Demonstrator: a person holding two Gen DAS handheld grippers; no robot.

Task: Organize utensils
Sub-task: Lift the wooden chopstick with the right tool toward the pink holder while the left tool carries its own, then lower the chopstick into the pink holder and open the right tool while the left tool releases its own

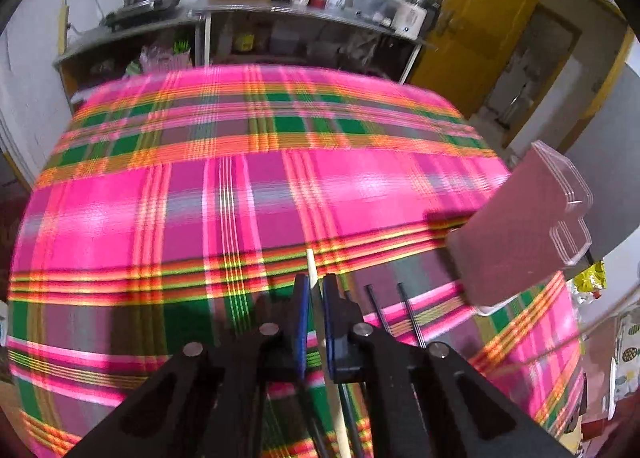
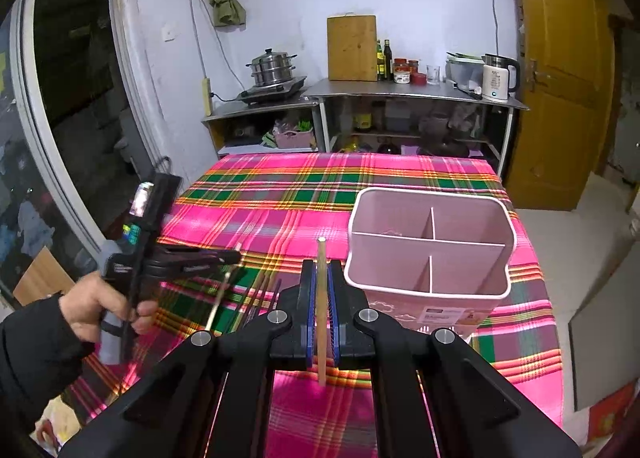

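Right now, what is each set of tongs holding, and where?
Left tongs: wooden chopstick, gripped near its upper tip. Right tongs: another wooden chopstick, also near its upper end.

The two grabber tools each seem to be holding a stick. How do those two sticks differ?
The right gripper holds its wooden chopstick nearly upright, beside the pink utensil holder. The left gripper holds its pale chopstick tilted, close over the plaid tablecloth, with dark chopsticks lying next to it. The right chopstick looks yellower, the left one paler. Both are thin, light sticks clamped between blue-padded fingers.
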